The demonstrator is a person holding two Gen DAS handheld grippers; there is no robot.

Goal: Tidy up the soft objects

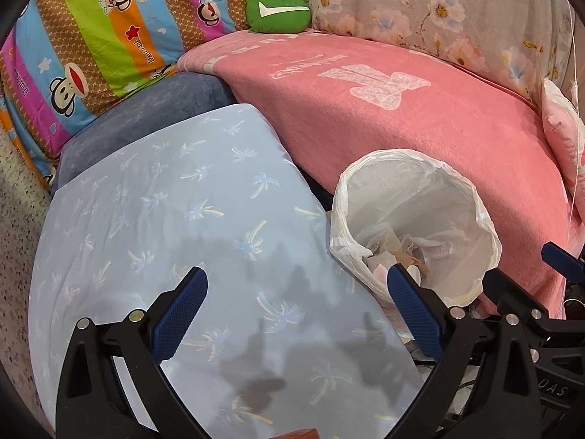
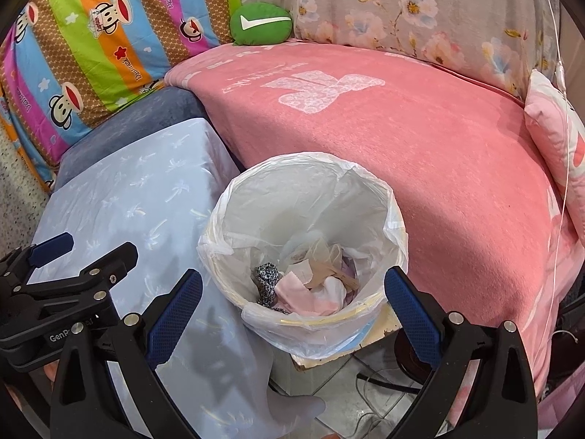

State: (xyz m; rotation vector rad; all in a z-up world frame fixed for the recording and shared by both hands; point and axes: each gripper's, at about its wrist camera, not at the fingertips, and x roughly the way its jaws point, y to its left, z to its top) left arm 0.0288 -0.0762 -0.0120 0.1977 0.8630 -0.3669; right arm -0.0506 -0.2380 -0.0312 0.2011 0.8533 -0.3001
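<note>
A bin with a white plastic liner [image 2: 365, 190] [image 1: 457, 197] stands between a light blue palm-print cloth [image 1: 175, 219] [image 2: 139, 197] and a pink blanket [image 2: 420, 146]. Several small soft items lie in it: a leopard-print piece [image 2: 267, 276], pink-white cloths [image 2: 310, 296] and beige fabric [image 2: 321, 259]. My right gripper [image 2: 292, 303] is open just above the bin's near rim, with nothing between its fingers. My left gripper [image 1: 298, 303] is open over the blue cloth, holding nothing. Each also shows in the other's view: left gripper [image 2: 91, 252], right gripper [image 1: 537, 274].
A green cushion [image 1: 278, 11] [image 2: 261, 23] rests at the back against a striped monkey-print quilt [image 1: 95, 36] and a floral cover [image 2: 420, 14]. A pink pillow [image 2: 555, 135] leans at the right. Under the blue cloth is a dark blue cushion [image 1: 146, 109]. Cables lie on the tiled floor [image 2: 365, 384].
</note>
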